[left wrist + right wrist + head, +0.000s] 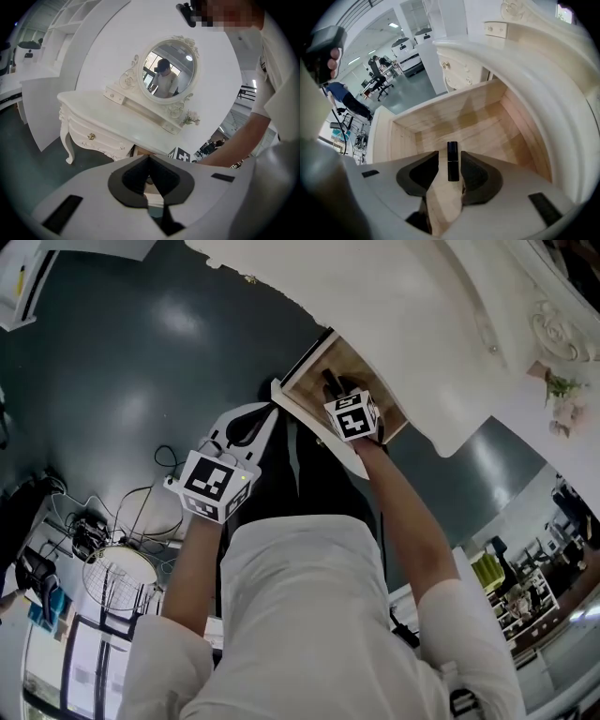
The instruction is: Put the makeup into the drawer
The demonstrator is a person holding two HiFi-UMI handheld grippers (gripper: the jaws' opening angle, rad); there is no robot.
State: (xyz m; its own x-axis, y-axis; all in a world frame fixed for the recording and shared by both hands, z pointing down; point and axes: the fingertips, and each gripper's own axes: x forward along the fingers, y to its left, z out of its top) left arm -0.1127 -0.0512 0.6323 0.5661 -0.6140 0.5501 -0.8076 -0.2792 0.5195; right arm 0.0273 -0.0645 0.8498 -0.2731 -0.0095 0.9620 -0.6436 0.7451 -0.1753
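Note:
A black makeup tube (453,161) lies on the wooden bottom of the open drawer (478,126), pointing toward its back wall. My right gripper (449,156) points steeply down into the drawer with its jaws open on either side of the tube, a small gap on each side. In the head view the right gripper (332,382) hangs over the drawer (302,407) pulled out of the white dressing table (422,315). My left gripper (262,413) is held left of the drawer front, shut and empty; its jaws meet at the tips (149,158).
The dressing table (108,117) carries an oval mirror (168,70) and a small flower spray (191,118). Cables and equipment (103,540) lie on the dark floor at the left. White shelving (70,14) stands at the back left.

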